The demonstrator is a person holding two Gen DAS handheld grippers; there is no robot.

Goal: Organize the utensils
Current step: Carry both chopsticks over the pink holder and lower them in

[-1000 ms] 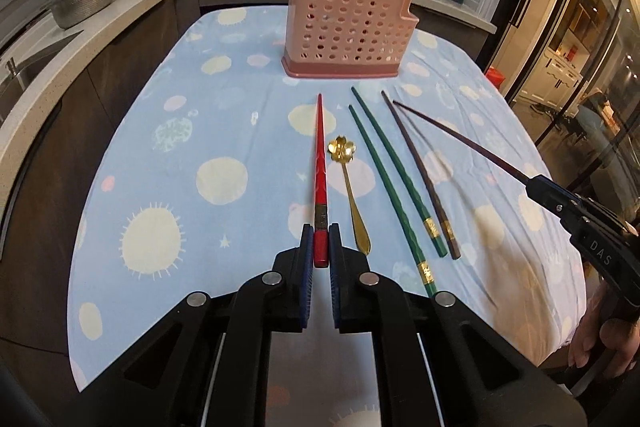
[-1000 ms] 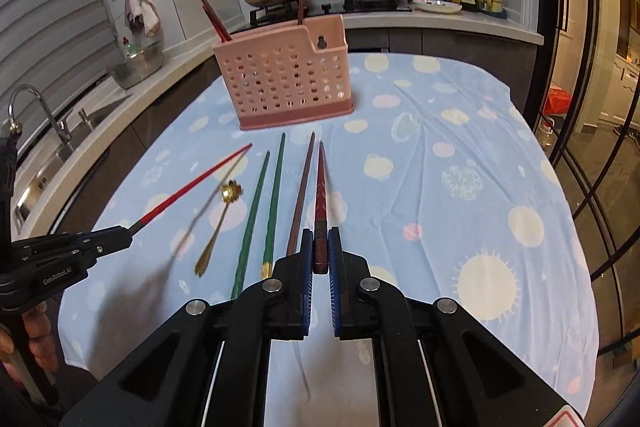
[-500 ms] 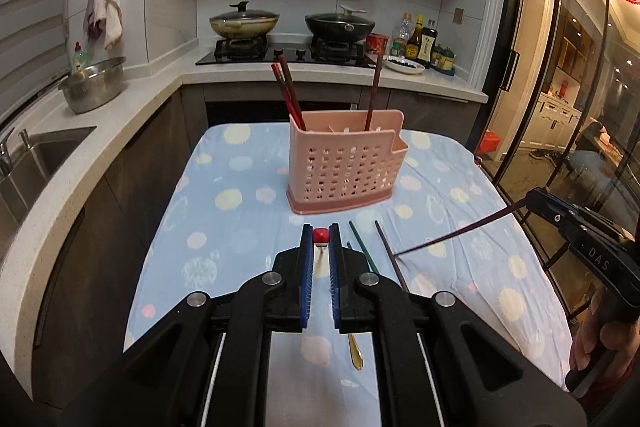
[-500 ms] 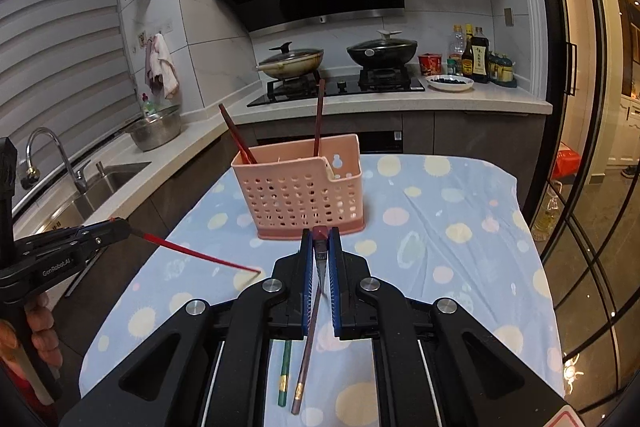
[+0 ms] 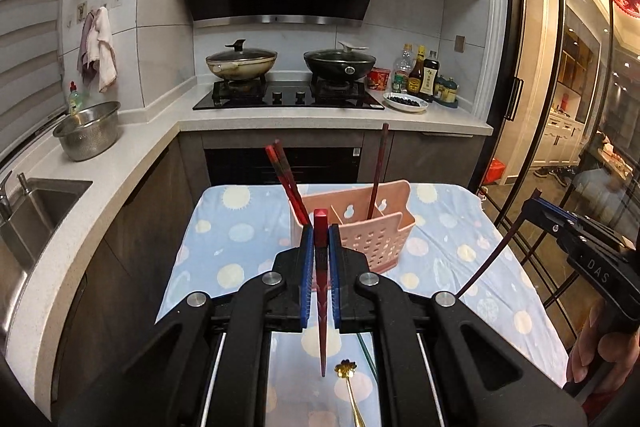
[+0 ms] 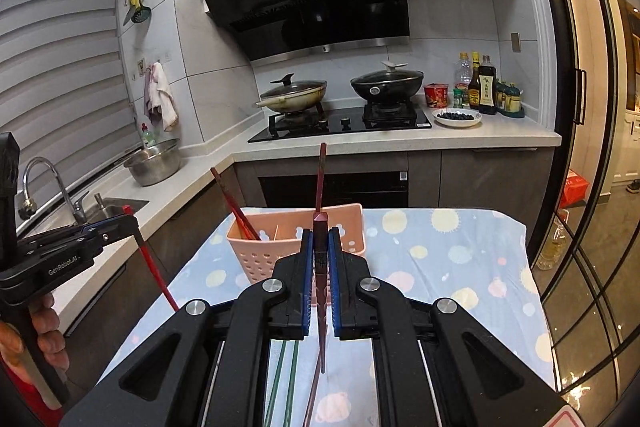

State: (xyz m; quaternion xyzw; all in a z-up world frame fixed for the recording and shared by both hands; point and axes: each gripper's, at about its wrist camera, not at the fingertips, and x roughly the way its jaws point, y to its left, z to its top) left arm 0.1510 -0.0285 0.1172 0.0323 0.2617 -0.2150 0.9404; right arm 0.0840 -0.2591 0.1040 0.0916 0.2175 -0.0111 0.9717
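Note:
My left gripper (image 5: 320, 239) is shut on a red chopstick (image 5: 321, 291), held upright with its tip pointing down above the table. My right gripper (image 6: 320, 239) is shut on a dark brown chopstick (image 6: 321, 291), also upright, tip down. A pink perforated utensil holder (image 5: 368, 227) stands on the table beyond both grippers, with red chopsticks (image 5: 286, 179) and one brown chopstick (image 5: 378, 171) in it. The holder also shows in the right wrist view (image 6: 256, 247). A gold spoon (image 5: 348, 383) lies below the left gripper. Two green chopsticks (image 6: 286, 383) and a brown one (image 6: 312, 395) lie below the right gripper.
The table has a light blue cloth with pale dots (image 5: 236, 239). A counter with a sink (image 5: 36, 211) and a steel bowl (image 5: 88, 135) runs along the left. A stove with two pans (image 5: 288, 95) is behind the table. A glass door (image 5: 560, 147) is on the right.
Both grippers have lifted their chopsticks off the table and tilted up, so the chopsticks hang tip down. The view has swung from the tabletop to the holder and kitchen.

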